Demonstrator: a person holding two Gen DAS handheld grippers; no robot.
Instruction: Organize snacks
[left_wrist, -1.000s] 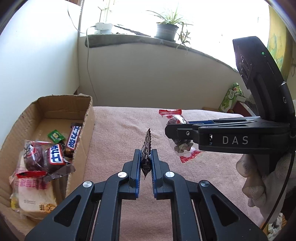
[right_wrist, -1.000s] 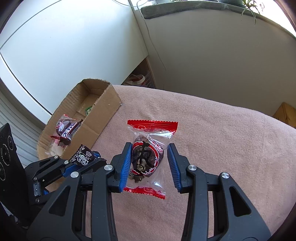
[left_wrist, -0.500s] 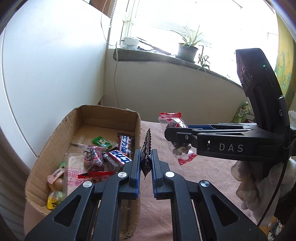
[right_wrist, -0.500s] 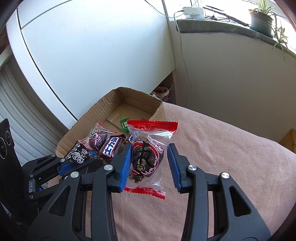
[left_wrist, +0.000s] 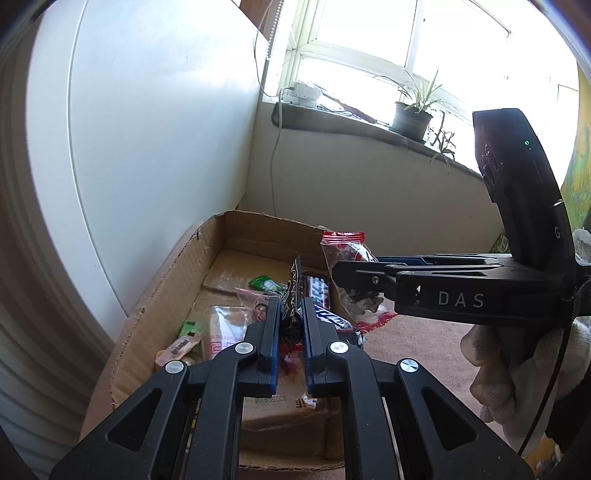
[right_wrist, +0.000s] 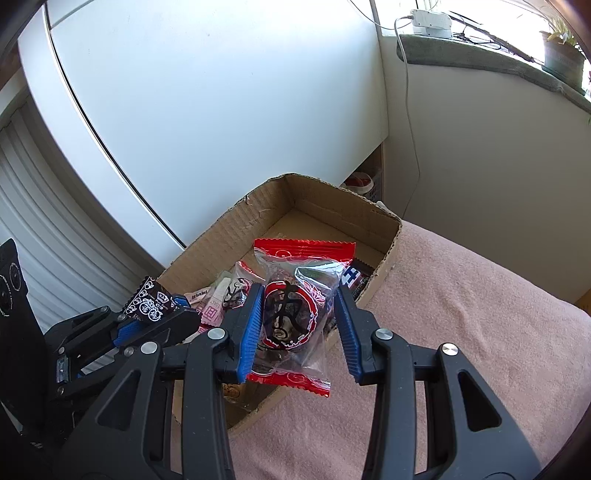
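My left gripper (left_wrist: 290, 314) is shut on a small black patterned candy wrapper (left_wrist: 292, 291), held above the open cardboard box (left_wrist: 173, 273). That wrapper (right_wrist: 149, 301) also shows at the left of the right wrist view. My right gripper (right_wrist: 299, 314) is shut on a clear packet with red ends and a dark snack inside (right_wrist: 295, 306), over the box's near wall (right_wrist: 388, 254). From the left wrist view this packet (left_wrist: 347, 258) hangs at the right gripper's tip. Inside the box lie several snacks, among them a blue-and-white bar (left_wrist: 321, 291) and a green candy (left_wrist: 264, 283).
The box stands on a pink cloth-covered surface (right_wrist: 461, 314) next to a white cabinet (right_wrist: 221, 110). A gloved hand (left_wrist: 491, 354) holds the right gripper. A windowsill with a potted plant (left_wrist: 412, 116) and a cable runs behind.
Both grippers have swung left from over the pink cloth to above the box, each keeping its snack. The box now fills the middle of both views.
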